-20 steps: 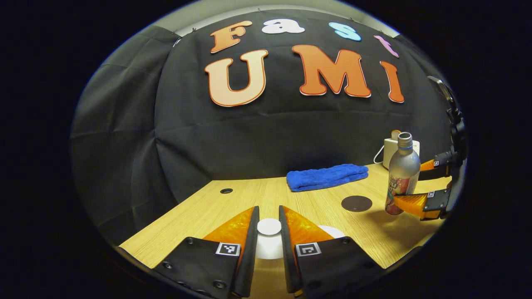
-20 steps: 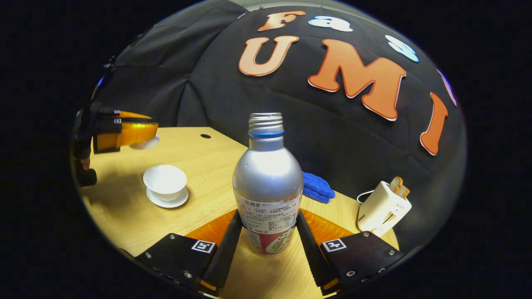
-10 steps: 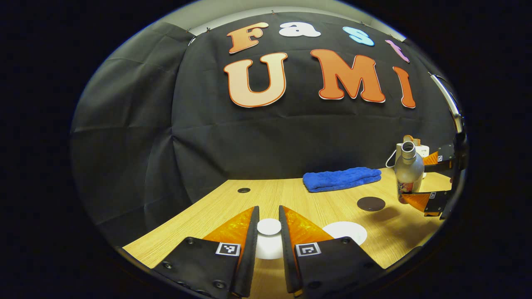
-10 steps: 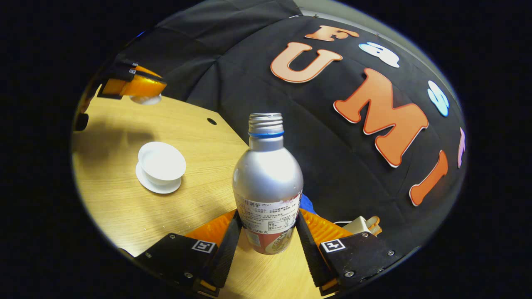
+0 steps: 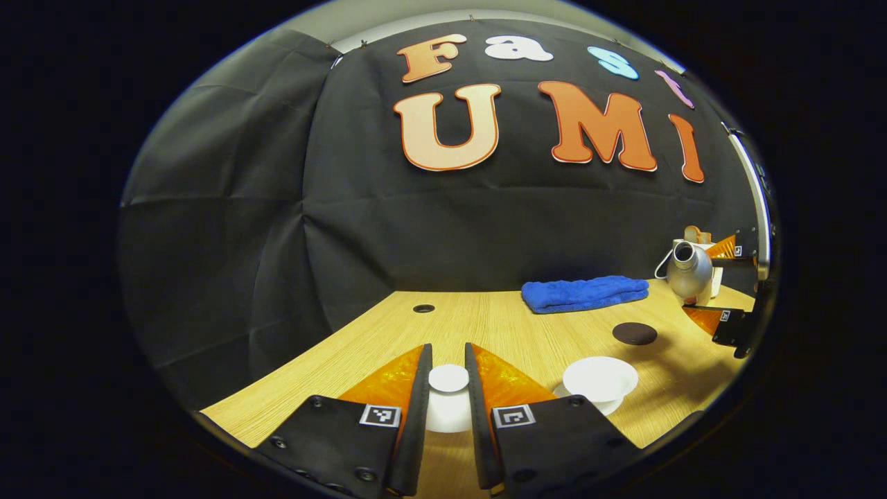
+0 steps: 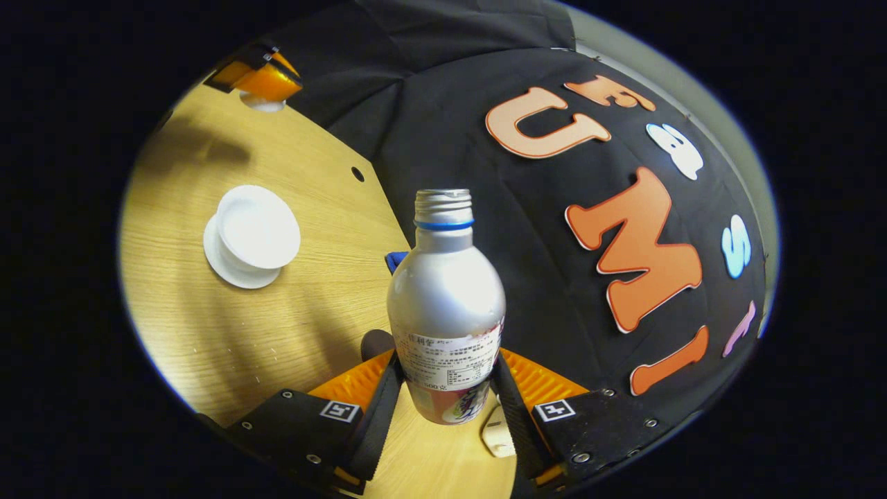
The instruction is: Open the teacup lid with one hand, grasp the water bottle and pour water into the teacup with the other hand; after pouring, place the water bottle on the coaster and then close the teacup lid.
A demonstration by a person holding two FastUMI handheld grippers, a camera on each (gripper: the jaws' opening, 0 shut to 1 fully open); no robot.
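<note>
My left gripper (image 5: 448, 380) is shut on the white teacup lid (image 5: 448, 378) by its knob, held above the wooden table (image 5: 499, 329). The open white teacup (image 5: 599, 378) stands on its saucer to its right; in the right gripper view the teacup (image 6: 258, 227) lies at the upper left. My right gripper (image 6: 447, 378) is shut on the silver water bottle (image 6: 445, 298), uncapped, lifted and tilted towards the cup. In the left gripper view the bottle (image 5: 688, 272) hangs at the far right, mouth facing left. The dark round coaster (image 5: 635, 333) lies between cup and bottle.
A folded blue towel (image 5: 583, 293) lies at the table's back. A white toaster (image 5: 700, 244) with bread stands behind the bottle at the far right. A small round hole (image 5: 423, 308) is in the tabletop at the back left.
The right gripper has lifted the bottle higher and tilted it further towards the cup. The left gripper with the lid has drifted left, so the cup now shows fully to its right.
</note>
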